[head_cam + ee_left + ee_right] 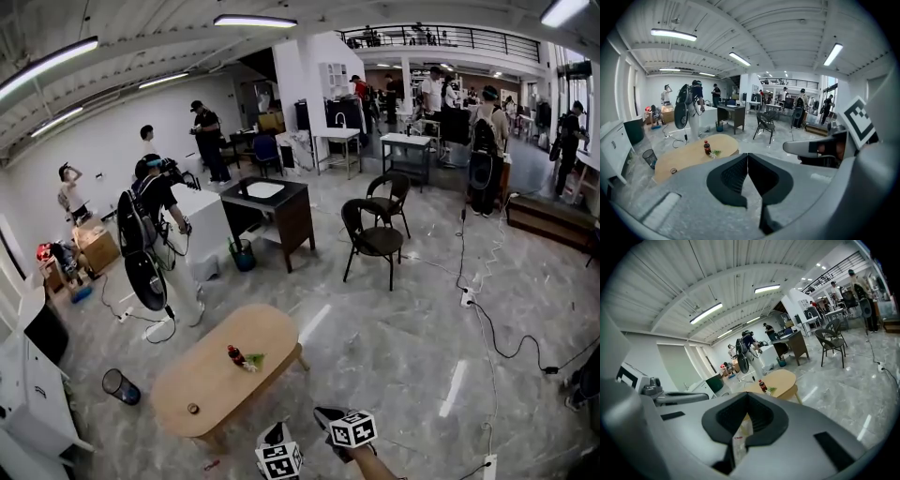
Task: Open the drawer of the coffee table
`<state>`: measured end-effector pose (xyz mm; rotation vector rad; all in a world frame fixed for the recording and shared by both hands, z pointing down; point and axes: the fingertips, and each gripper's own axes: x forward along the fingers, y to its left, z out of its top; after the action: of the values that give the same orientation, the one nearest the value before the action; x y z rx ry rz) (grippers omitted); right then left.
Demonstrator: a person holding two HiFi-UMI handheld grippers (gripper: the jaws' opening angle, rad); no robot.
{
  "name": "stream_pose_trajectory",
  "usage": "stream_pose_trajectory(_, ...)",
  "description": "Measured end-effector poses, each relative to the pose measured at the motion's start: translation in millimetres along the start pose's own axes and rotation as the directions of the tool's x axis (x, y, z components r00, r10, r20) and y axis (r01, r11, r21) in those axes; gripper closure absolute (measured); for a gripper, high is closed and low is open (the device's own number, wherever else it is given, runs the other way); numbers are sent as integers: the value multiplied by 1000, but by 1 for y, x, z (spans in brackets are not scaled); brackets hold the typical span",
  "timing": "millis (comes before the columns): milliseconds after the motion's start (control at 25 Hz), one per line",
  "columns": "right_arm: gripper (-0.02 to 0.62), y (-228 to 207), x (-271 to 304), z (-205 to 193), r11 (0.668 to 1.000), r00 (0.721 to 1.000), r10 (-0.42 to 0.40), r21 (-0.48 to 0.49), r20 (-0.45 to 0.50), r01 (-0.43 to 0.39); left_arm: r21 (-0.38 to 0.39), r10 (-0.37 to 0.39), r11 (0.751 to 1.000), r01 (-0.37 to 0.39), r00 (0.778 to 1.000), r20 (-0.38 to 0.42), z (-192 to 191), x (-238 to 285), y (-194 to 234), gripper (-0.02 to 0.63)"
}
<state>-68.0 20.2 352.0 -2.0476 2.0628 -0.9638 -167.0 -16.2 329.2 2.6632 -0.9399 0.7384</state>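
The oval wooden coffee table stands on the marble floor just ahead of both grippers; no drawer front shows from here. A small cola bottle with a green sprig beside it and a small round object are on its top. My left gripper and right gripper sit side by side at the bottom edge, off the table's near right end, touching nothing. The left gripper is shut and empty, with the table ahead to its left. The right gripper is also shut, facing the table.
A black mesh bin stands left of the table, a white cabinet beyond it. A person with backpack gear stands behind the table. Two black chairs, a dark desk and floor cables lie further off.
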Motion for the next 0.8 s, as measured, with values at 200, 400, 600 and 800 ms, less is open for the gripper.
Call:
stream_pose_trajectory(200, 580, -4, 2, -18, 997, 1000, 21, 76, -18, -20, -32, 11, 999, -12, 999, -32, -8, 2, 2, 595)
stream_pose_trajectory(400, 580, -12, 15, -27, 999, 998, 5, 46, -58, -2, -51, -28, 998, 26, 999, -46, -10, 22, -10, 595)
stream_pose_trajectory(600, 580, -19, 31, -5, 999, 999, 3, 32, -51, -1, -72, -21, 997, 18, 999, -33, 0, 44, 6, 595)
stream_pose_trajectory(800, 580, -30, 50, 14, 1000, 997, 1, -4, -77, -2, -135, 17, 991, -19, 1000, -17, 15, 66, 30, 594)
